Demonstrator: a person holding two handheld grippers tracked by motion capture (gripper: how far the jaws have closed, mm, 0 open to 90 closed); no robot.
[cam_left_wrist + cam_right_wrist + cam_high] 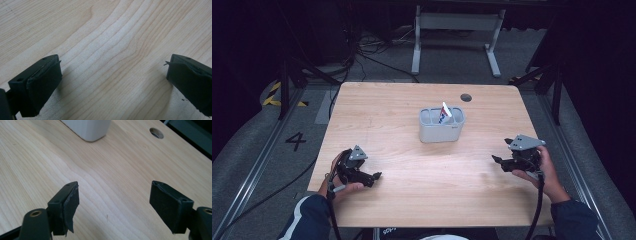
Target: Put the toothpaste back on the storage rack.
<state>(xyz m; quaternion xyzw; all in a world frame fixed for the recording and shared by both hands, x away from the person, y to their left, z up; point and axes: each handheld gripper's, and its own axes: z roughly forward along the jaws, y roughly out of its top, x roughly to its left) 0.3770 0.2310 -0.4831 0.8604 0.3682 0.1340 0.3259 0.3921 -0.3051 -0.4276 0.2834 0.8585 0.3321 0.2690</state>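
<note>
Near the front edge of the pale wooden surface (pixel 402 200), the left hand-held gripper (pixel 376 176) and the right hand-held gripper (pixel 497 159) rest wide open and empty; toward the far edge, the grey plastic compartmented holder (pixel 441 131) already contains a white, red and blue packet (pixel 445 113), so the placing looks done; nothing else seems left to stow.

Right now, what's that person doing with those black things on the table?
A person holds a pair of tongs in each hand, low over the wooden table. The left tongs and right tongs are both open with nothing between them. In the middle stands a grey holder with a small white, red and blue packet sticking out. Nobody is touching it.
</note>
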